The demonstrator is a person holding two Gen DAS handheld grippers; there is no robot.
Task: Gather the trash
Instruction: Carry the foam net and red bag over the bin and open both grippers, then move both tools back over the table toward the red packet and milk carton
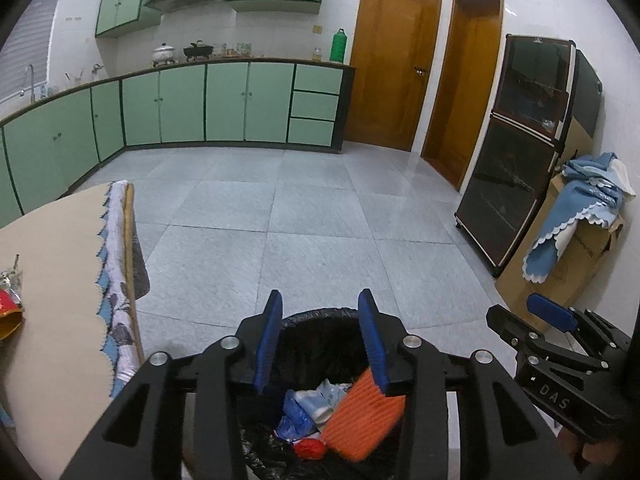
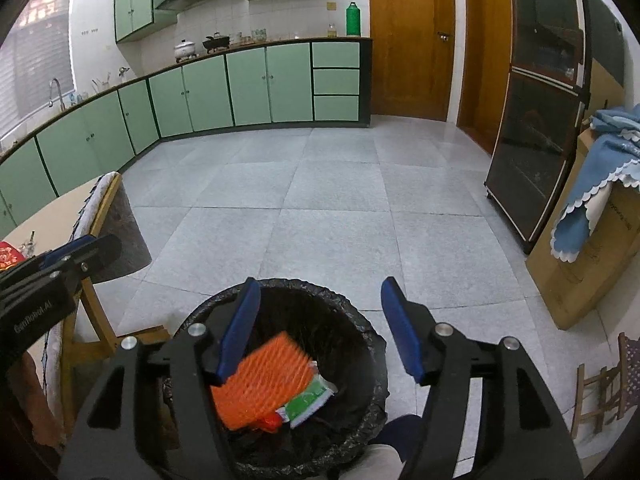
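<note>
A bin with a black liner (image 1: 320, 316) stands on the floor right under both grippers. Inside it lies an orange ribbed sheet (image 1: 362, 420), blurred, beside a blue wrapper (image 1: 294, 416), a white packet (image 1: 320, 400) and a red scrap (image 1: 308, 448). My left gripper (image 1: 320, 294) is open over the bin; the orange sheet shows just below its right pad, not pinched. In the right wrist view the bin (image 2: 360, 328) holds the orange sheet (image 2: 260, 384) and a green-and-white packet (image 2: 310, 402). My right gripper (image 2: 320, 282) is open and holds nothing. Each view shows the other gripper at its side (image 1: 552, 312) (image 2: 88, 248).
A table with a beige cloth (image 1: 52, 280) stands at the left, with a red packet (image 1: 8, 308) on it. A dark glass cabinet (image 1: 520, 160) and a cardboard box with a blue cloth (image 1: 560, 260) line the right wall. A small wooden stool (image 2: 600, 392) stands at the right.
</note>
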